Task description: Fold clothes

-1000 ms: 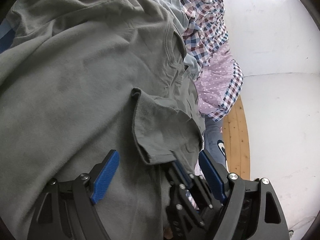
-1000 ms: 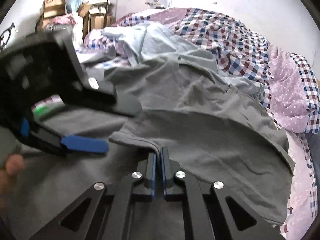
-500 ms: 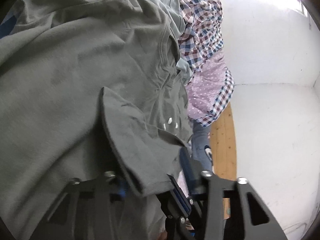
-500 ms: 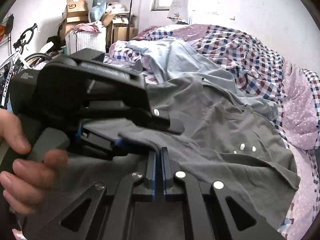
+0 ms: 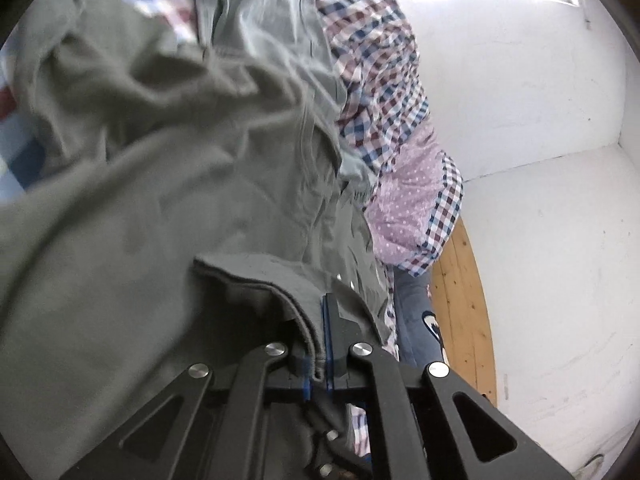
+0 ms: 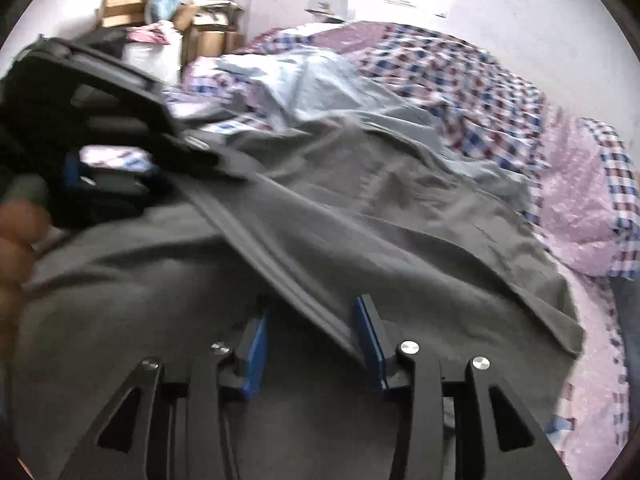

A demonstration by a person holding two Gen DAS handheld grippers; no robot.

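Left tool (image 5: 316,344) clenched on the hemmed sleeve edge of a grey cotton T-shirt (image 5: 168,184) spread across the checked bedcover (image 6: 460,80); right tool (image 6: 314,338) released, jaws apart astride a fold. The right should probably clamp the hem before both lift, keeping the cloth taut.

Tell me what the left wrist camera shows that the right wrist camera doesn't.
Only the left wrist view shows the left gripper shut on the hemmed edge of the grey cotton T-shirt, plus a strip of bare wooden floor beside the white wall. Only the right wrist view shows the right gripper open over the shirt, stacked cardboard boxes and a person's hand. Both show the shirt, the pale blue garment and the checked purple bedcover.
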